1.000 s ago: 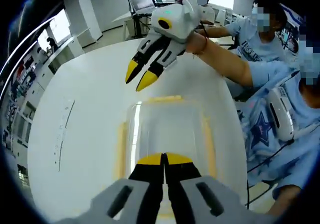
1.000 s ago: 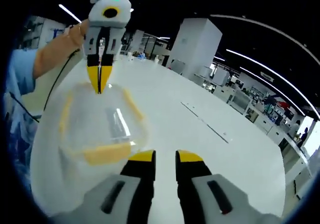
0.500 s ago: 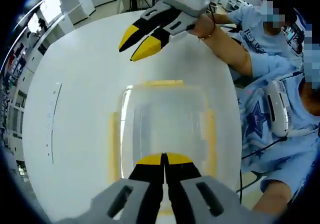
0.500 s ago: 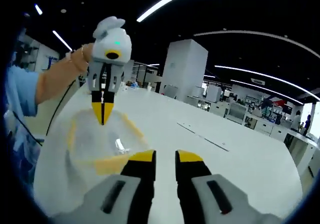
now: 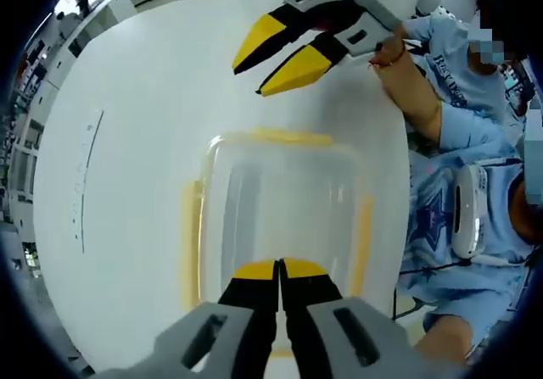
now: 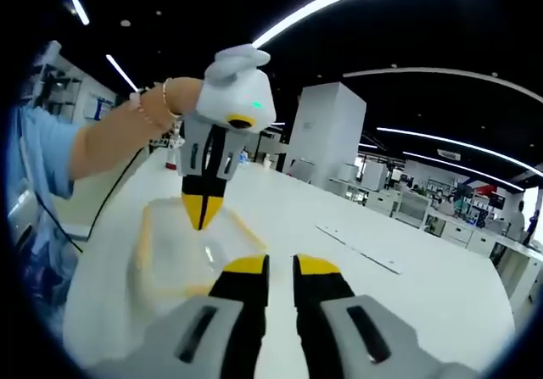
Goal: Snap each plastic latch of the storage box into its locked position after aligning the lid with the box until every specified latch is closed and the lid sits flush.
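**Lid seated on box, latch states unclear**

A clear storage box (image 5: 280, 209) was seen on the white table (image 5: 136, 142), near its edge on the person's side, with the lid (image 5: 284, 188) apparently laid square on top. 4 yellow latches (image 5: 188, 243) were set along its sides. The left gripper (image 5: 279, 269) was held over the near end of the lid, jaws pressed together, nothing gripped. The right gripper (image 5: 284, 50) was raised above the far end, jaws narrowly parted and empty. Alignment was judged done; latching was judged mostly still to do. Whether any latch was snapped could not be told, and the near latch was hidden behind the left gripper's jaws
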### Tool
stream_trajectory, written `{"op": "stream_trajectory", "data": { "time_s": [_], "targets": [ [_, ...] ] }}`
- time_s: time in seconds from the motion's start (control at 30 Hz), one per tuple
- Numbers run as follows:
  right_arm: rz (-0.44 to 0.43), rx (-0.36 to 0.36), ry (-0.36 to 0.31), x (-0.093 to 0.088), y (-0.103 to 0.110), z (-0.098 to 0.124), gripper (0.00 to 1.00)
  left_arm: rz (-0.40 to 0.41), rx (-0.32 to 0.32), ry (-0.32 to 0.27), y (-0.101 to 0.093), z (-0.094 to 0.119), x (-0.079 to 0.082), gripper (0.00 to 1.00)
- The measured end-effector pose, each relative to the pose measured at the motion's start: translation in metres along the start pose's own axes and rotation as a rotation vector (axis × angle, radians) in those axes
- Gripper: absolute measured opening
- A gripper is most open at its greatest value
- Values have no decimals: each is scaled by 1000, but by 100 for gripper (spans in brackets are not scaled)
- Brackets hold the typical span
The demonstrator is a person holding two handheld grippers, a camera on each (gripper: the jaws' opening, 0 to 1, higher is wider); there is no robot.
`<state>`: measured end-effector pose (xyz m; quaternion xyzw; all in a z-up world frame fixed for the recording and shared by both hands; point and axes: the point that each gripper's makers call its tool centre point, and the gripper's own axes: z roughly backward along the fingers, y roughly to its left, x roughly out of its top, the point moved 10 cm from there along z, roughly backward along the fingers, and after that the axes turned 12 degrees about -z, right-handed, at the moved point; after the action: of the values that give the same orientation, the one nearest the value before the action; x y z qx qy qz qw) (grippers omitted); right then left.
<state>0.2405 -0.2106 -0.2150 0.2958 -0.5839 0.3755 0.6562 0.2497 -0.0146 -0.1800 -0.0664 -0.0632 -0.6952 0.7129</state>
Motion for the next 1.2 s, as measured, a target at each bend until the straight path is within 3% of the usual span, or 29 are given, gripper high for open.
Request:
{"op": "stream_trajectory", "data": {
  "time_s": [0.23,0.3,0.57,0.63,0.7,0.9,1.03,1.2],
  "targets": [
    [27,43,18,-5,3,-5,9,18,-9,65,4,0,8,0],
    [28,42,24,-5,2,-4,9,-9,-12,86,4,-1,11,0],
    [30,35,-11,-8,-5,3,8,-1,-8,115,6,-1,18,0],
    [-43,51,-16,-11,-10,3,3,-25,-29,122,9,-1,20,0],
    [-51,86,-17,-10,-10,3,1,-4,-42,127,12,-2,21,0],
    [-28,112,-12,-9,-6,1,1,-10,-36,112,11,-1,20,0],
    [6,151,39,-13,-4,-4,0,0,-25,62,11,-1,15,0],
    [18,169,72,-16,0,-6,0,10,-32,68,12,-2,15,0]
  ]
}}
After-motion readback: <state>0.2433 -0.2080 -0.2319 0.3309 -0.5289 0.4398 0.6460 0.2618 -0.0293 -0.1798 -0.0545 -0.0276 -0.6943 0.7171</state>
